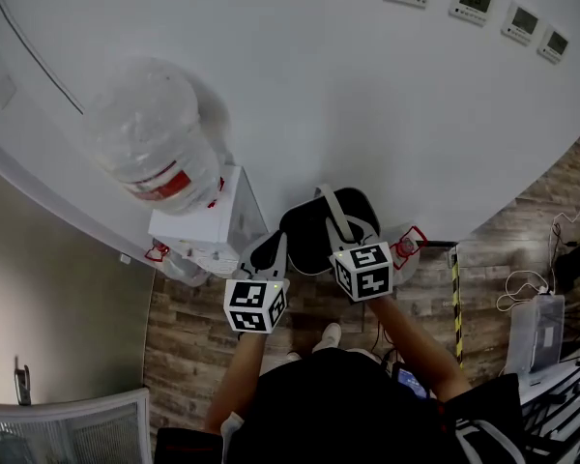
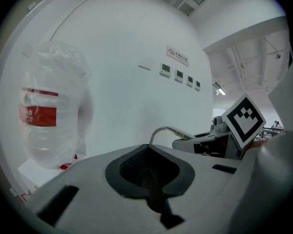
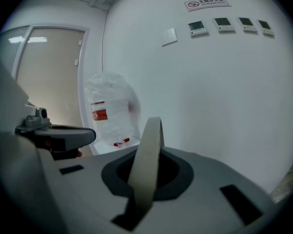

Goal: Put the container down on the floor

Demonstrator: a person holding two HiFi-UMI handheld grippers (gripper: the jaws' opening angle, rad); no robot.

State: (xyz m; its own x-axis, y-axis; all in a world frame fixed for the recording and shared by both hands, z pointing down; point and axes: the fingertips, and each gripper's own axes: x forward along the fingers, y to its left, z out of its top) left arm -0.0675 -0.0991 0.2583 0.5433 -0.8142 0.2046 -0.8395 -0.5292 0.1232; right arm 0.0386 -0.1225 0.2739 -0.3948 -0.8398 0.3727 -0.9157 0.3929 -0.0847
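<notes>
A dark, rounded container with a grey strap handle hangs in front of me, above the wooden floor. From the left, my left gripper meets the container's edge, and dark mesh sits in the seam of its jaws. My right gripper is shut on the handle, and in the right gripper view the pale strap rises straight out from between its jaws. From the left gripper view, the same strap arcs over to the right gripper. The container's body is hidden in both gripper views.
A big water bottle with a red label tops a white dispenser against the wall, just left of the container. On the floor to the right are a red-capped bottle and a yellow-black strip. My shoe is below.
</notes>
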